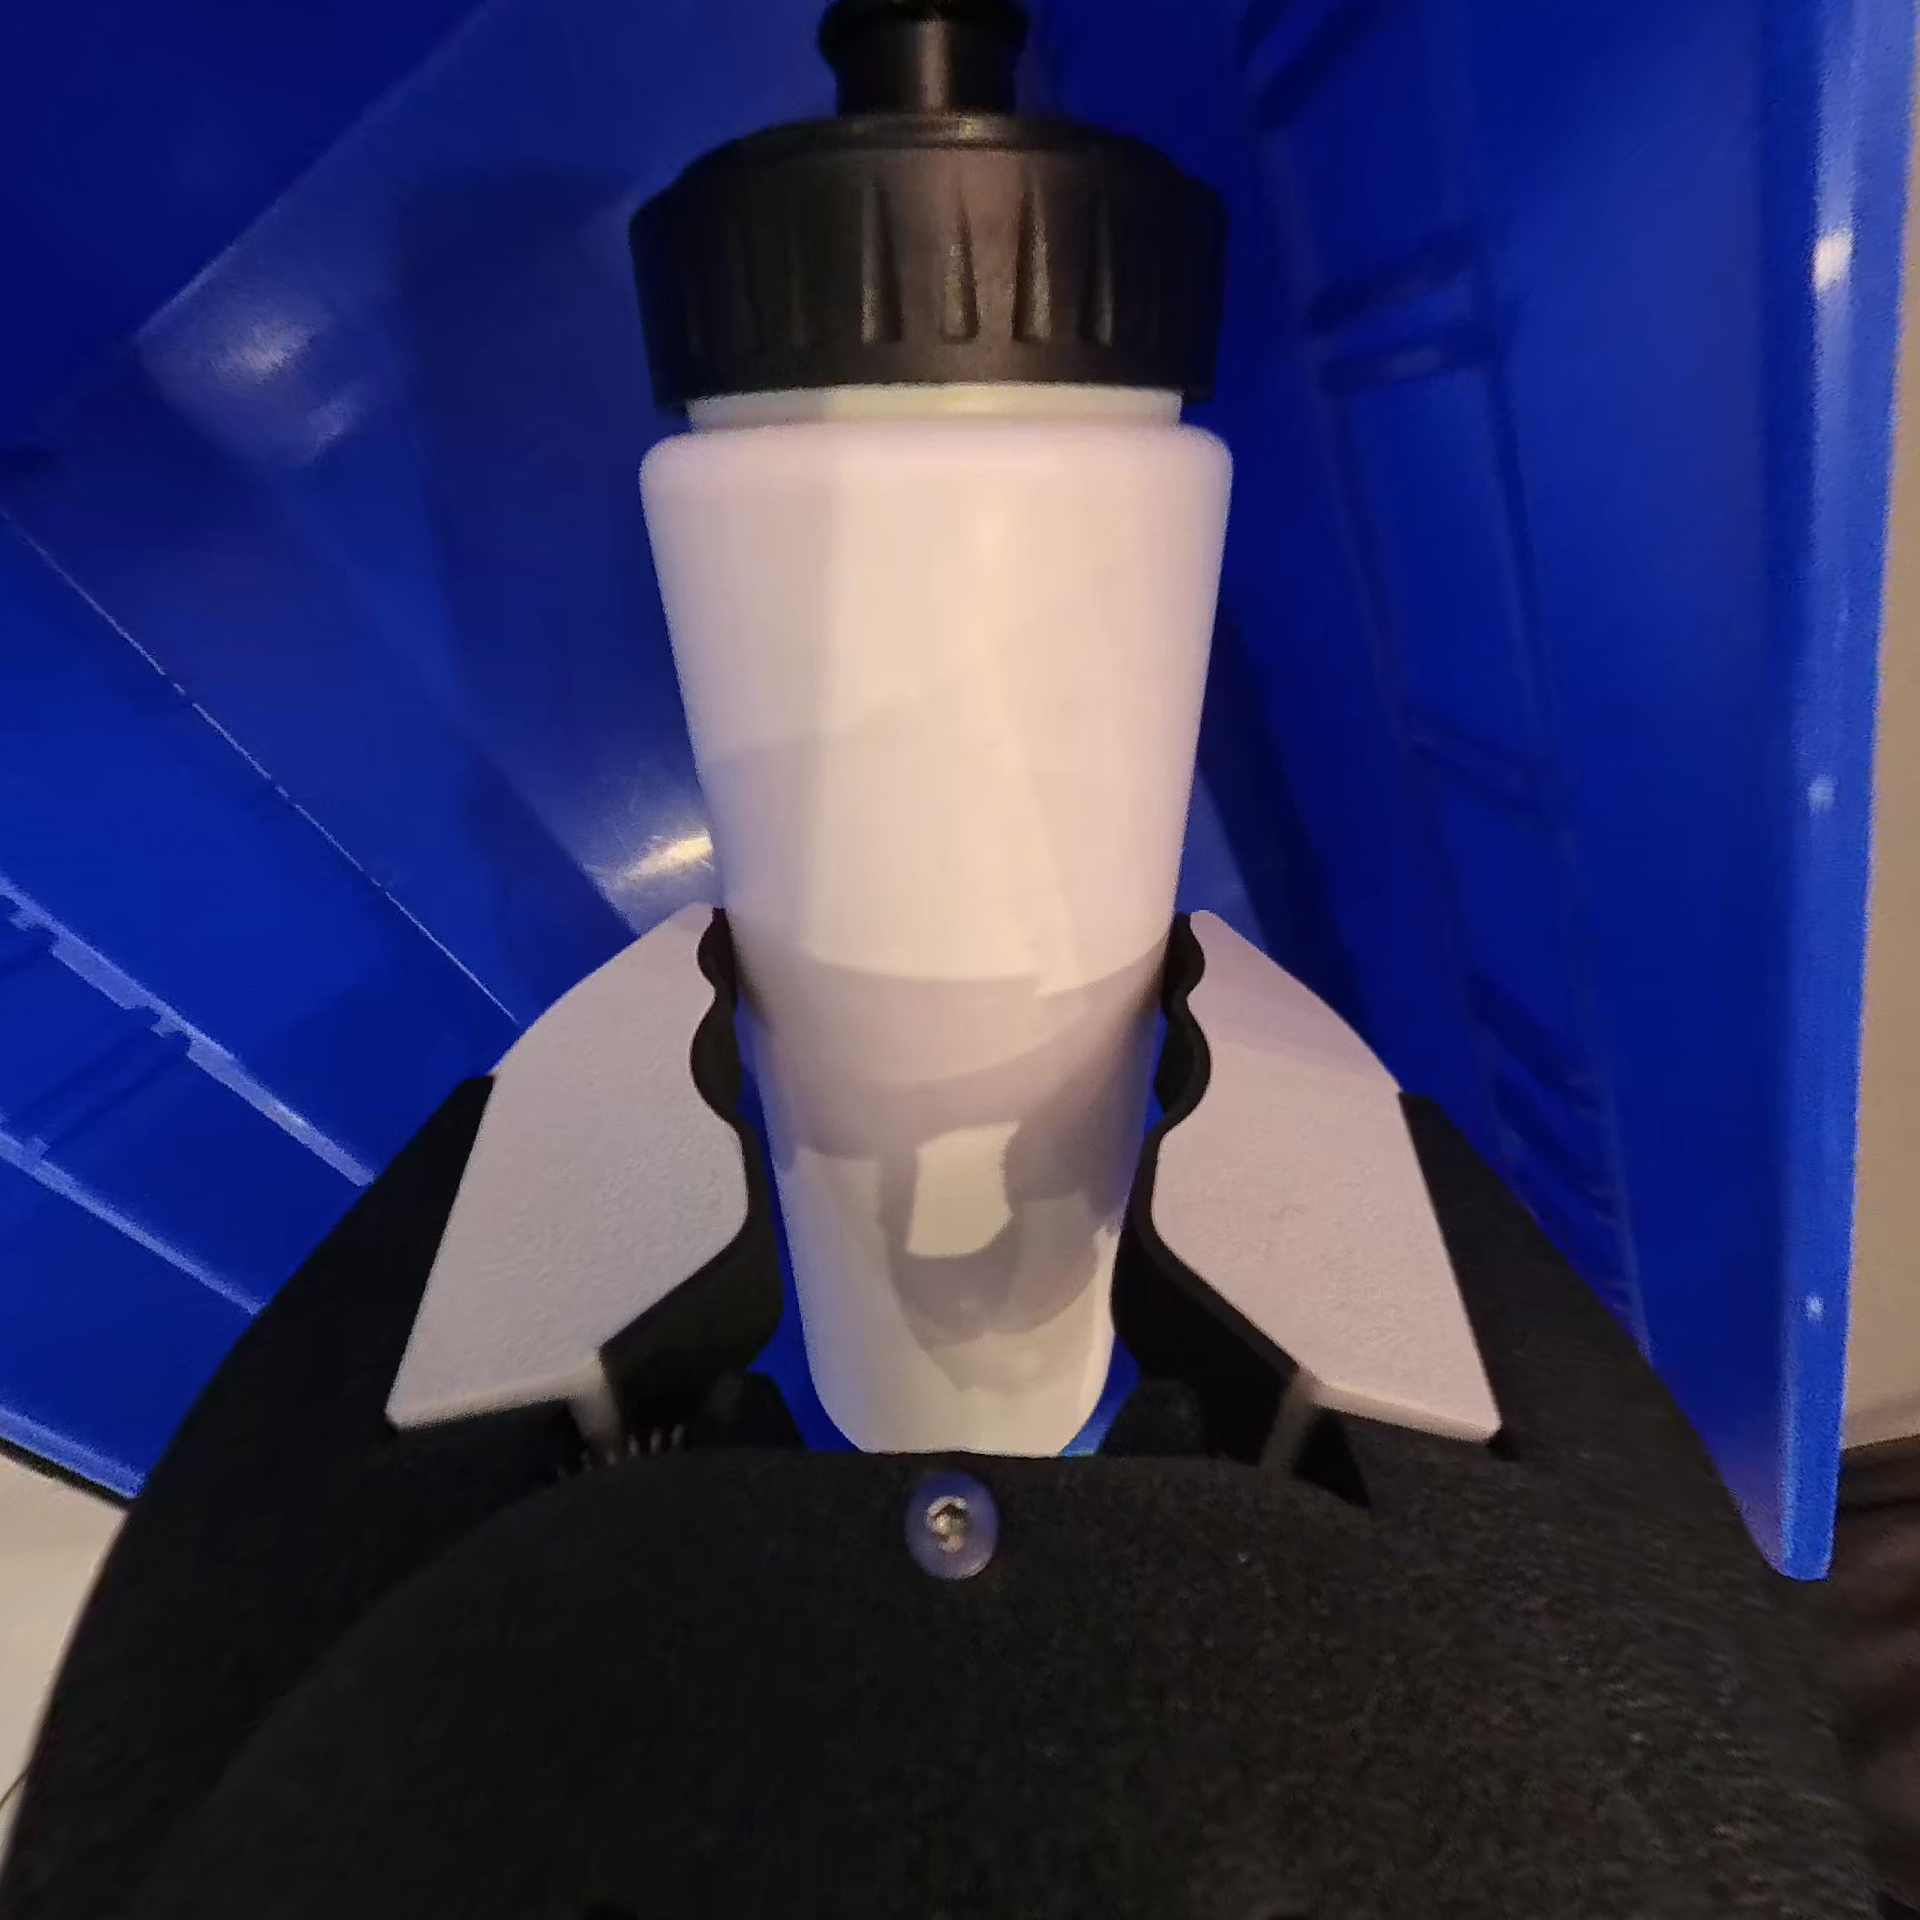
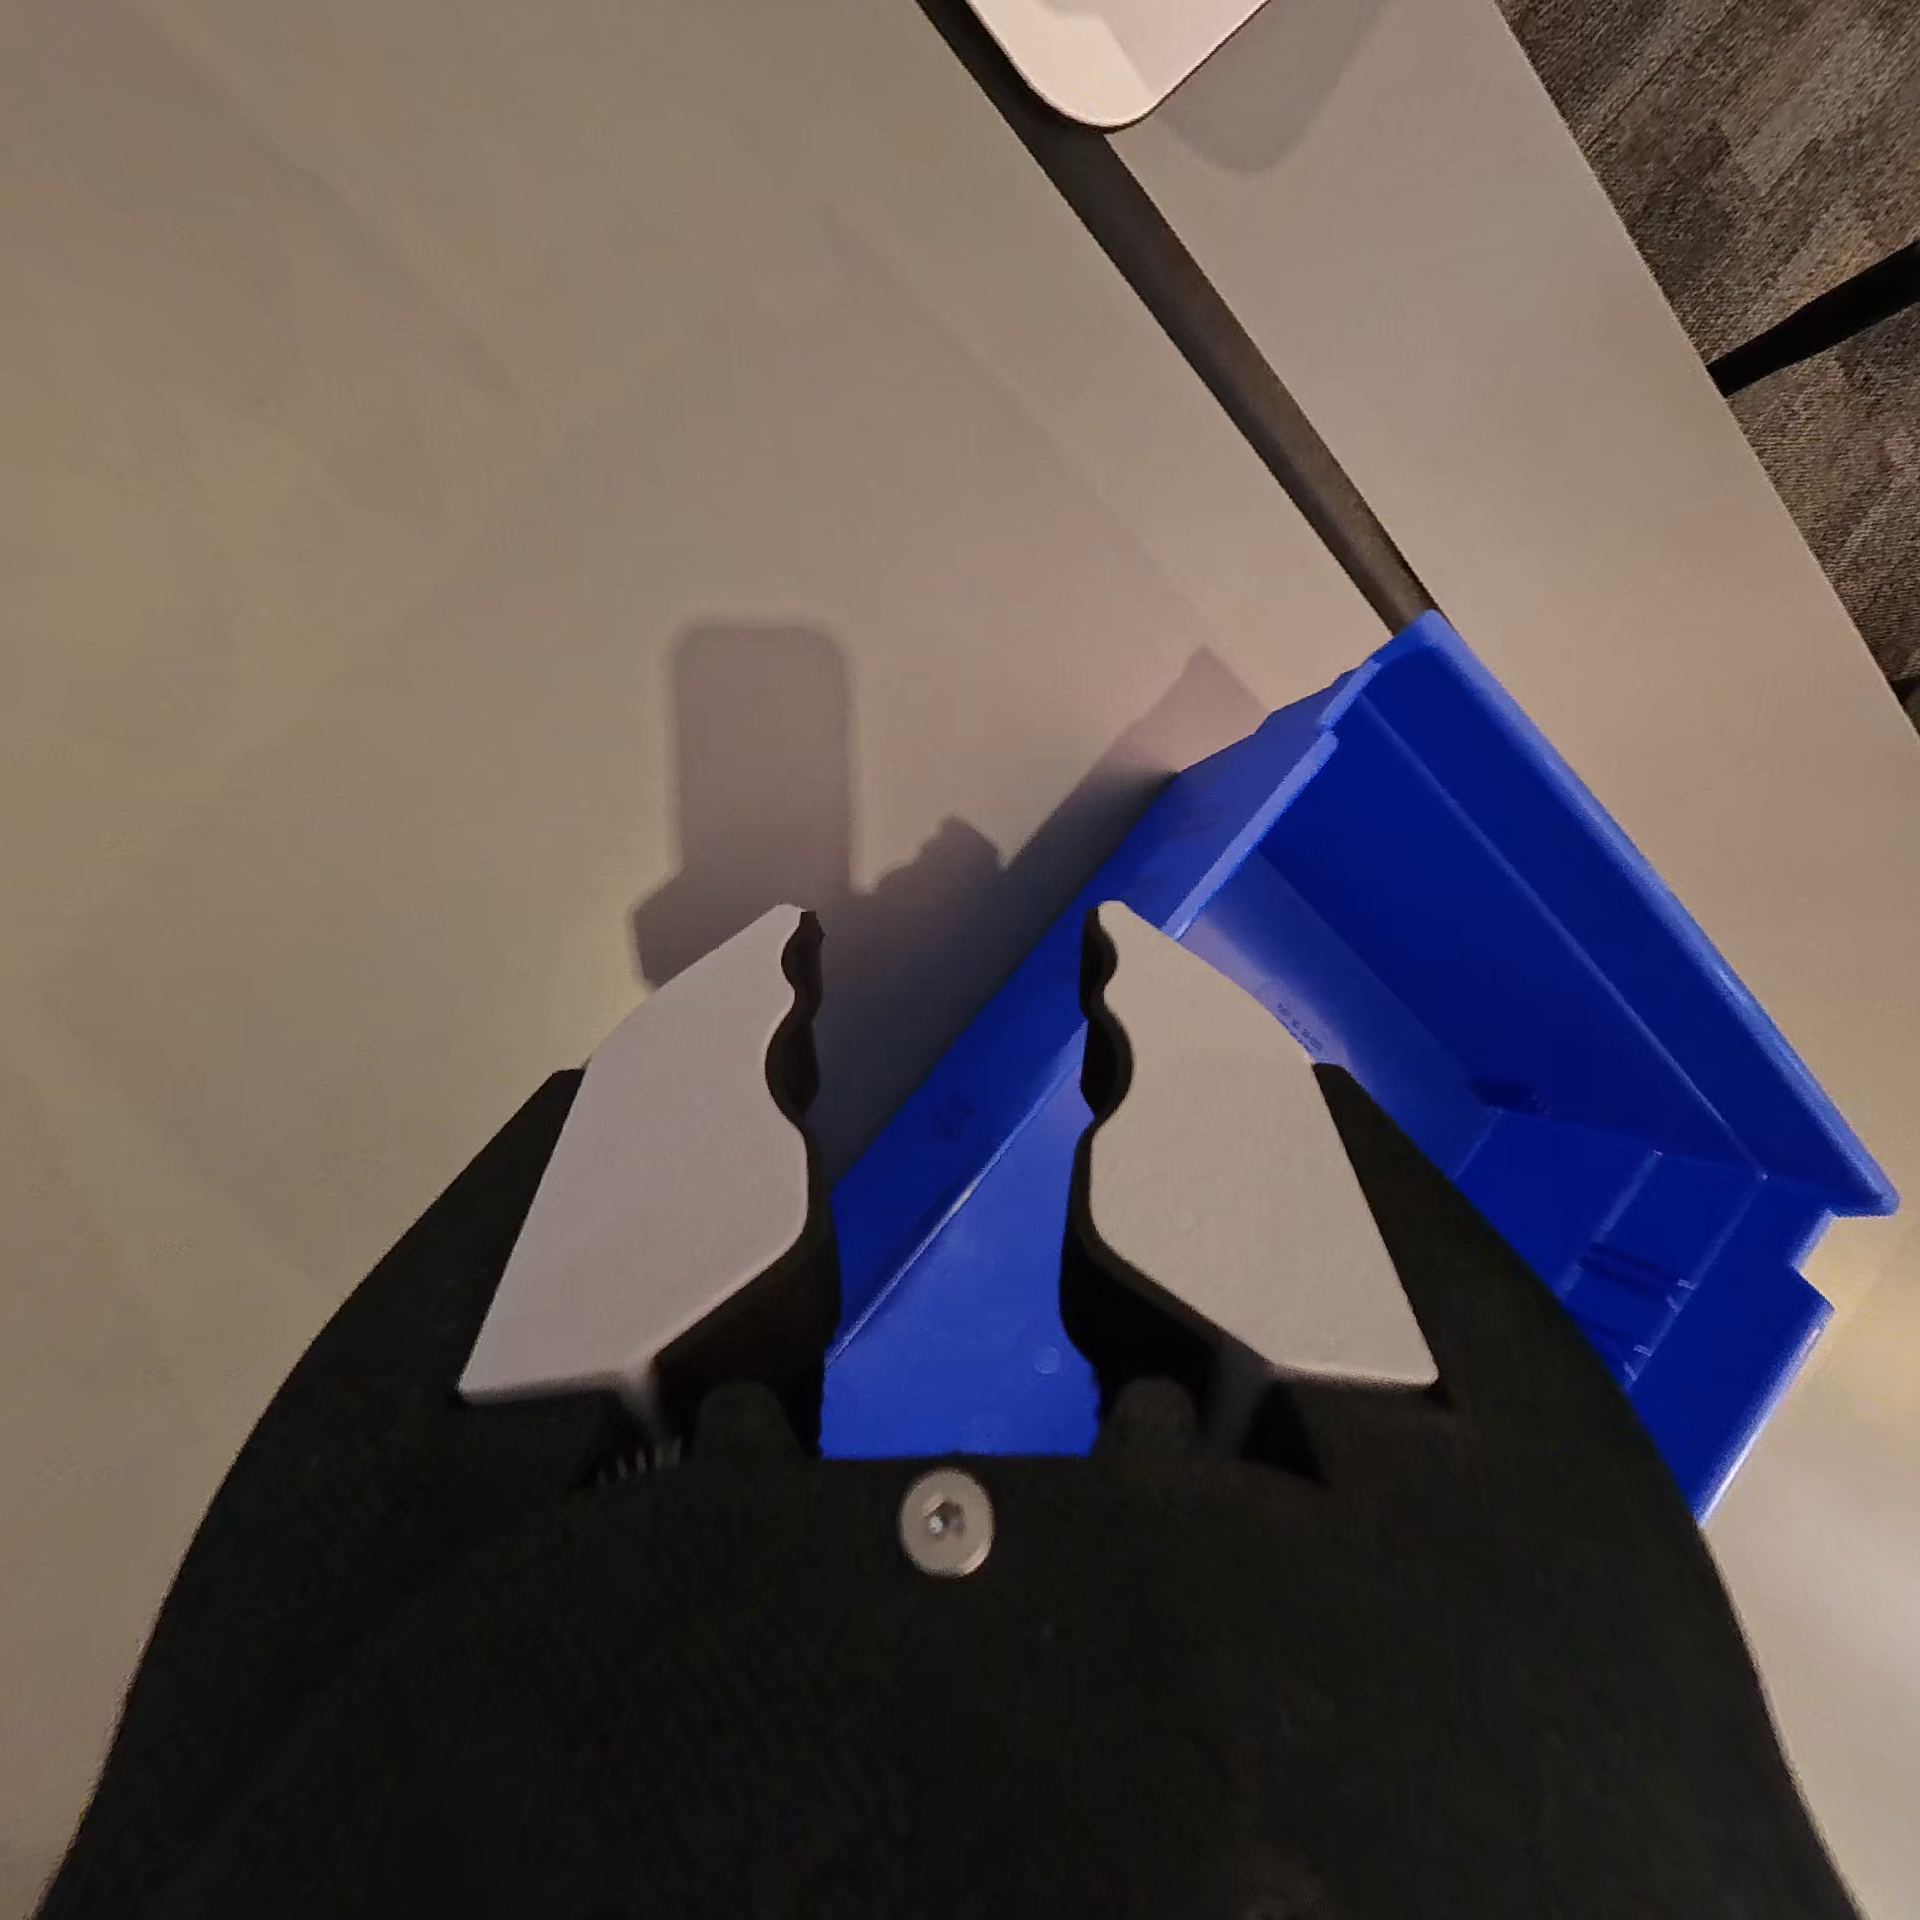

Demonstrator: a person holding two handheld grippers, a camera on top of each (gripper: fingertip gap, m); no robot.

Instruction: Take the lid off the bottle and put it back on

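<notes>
Left gripper [image 1: 948, 997] is clamped on the lower body of the white bottle [image 1: 935, 727], a black pad pressed against each side. Bottle is held along the finger axis, cap end pointing away from the camera, with the blue bin [image 1: 1558, 727] directly behind it. Whether the bottle base rests on anything cannot be told from this view.

Black lid [image 1: 925, 281] is seated on the bottle neck, ribbed skirt flush against the shoulder; the pull spout on top is cut off at the frame edge. How tightly it is threaded cannot be judged.

Right gripper [image 2: 951, 997] is held with a moderate gap between the fingers and nothing in it. It is pointed down at the grey table [image 2: 416, 416], over the near end of the same blue bin [image 2: 1455, 987], which looks to be lying on its side. Bottle and lid are not seen in the right wrist view, so the right gripper is judged to be well apart from the lid. A pale flat object [image 2: 1112, 52] is seen at the far table edge, unrelated to the task.

Progress, judged from the pictures: bottle secured, lid on. It cannot be told whether the lid is yet to be removed or is already refitted. If the former, all is left: right gripper to the lid, grip, unscrew, lift off, refit.
</notes>
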